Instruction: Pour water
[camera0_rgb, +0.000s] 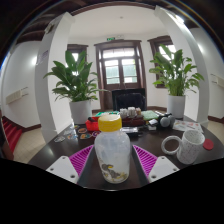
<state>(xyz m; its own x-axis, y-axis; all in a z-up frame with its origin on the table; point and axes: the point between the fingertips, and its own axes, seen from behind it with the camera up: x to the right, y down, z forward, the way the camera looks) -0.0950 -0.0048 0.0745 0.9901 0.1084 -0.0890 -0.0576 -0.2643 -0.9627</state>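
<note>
Claw (112, 158) clamps yellow-capped bottle (112, 150) (white mug (187, 146) near).

- Bottle (112, 152): clear plastic, smooth, faintly glossy; yellow plastic cap (110, 122), matt.
- Table (60, 148): dark top, polished, reflective.
- Mug (187, 146): white, glazed-looking, glossy.
- Fingers' pads (81, 157): magenta, ribbed, matt.
- Plant pots (80, 110): white, smooth.
</note>
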